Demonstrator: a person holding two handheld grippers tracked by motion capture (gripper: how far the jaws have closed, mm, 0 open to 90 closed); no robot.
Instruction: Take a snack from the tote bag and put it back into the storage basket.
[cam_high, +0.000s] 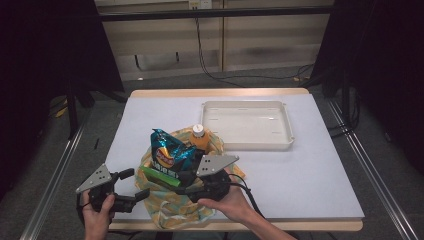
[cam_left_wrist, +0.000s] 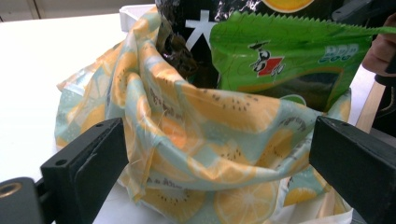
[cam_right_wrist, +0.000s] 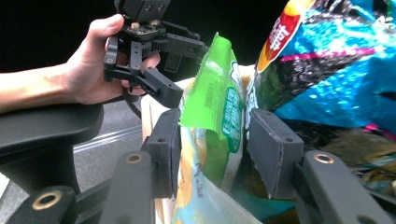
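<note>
A fruit-print cloth bag (cam_high: 170, 207) lies open near the table's front edge. It holds a blue chips bag (cam_high: 167, 150), a green snack packet (cam_high: 159, 176) and an orange bottle (cam_high: 198, 136). My right gripper (cam_high: 182, 182) reaches in from the bag's right side. In the right gripper view its jaws (cam_right_wrist: 212, 135) press both sides of the green packet (cam_right_wrist: 212, 93), with bag cloth (cam_right_wrist: 196, 186) just below. My left gripper (cam_high: 136, 183) stands open at the bag's left edge. In the left gripper view its wide jaws (cam_left_wrist: 217, 135) frame the bag's folded rim (cam_left_wrist: 210, 154) without touching it, and the green packet (cam_left_wrist: 280, 60) stands up behind.
A white tray (cam_high: 250, 145) sits empty at the back right of the white table (cam_high: 310, 170), just behind the bag. The table's wooden front edge runs close under both hands. Dark floor, cables and rails surround the table.
</note>
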